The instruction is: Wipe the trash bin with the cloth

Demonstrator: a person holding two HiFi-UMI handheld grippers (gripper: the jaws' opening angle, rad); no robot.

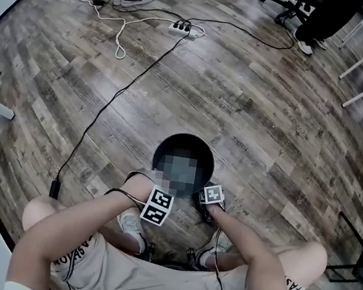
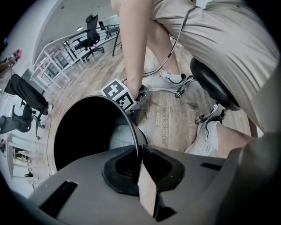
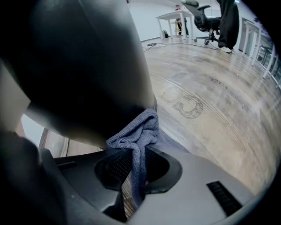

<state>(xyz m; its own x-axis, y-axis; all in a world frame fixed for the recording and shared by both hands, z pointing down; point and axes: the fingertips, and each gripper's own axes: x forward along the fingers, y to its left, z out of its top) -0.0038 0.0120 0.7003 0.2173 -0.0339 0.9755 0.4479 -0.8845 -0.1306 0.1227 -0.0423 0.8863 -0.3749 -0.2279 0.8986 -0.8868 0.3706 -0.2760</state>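
The trash bin (image 1: 162, 146) stands upright on the floor between the person's knees; the left gripper (image 2: 139, 154) is clamped on its near-left rim; the right gripper (image 3: 136, 169), closed on the grey cloth (image 3: 139, 132), presses the cloth against the bin's near-right outer wall.

power strip (image 1: 185, 29) and black cable (image 1: 136, 80) on wood floor (image 1: 263, 99)
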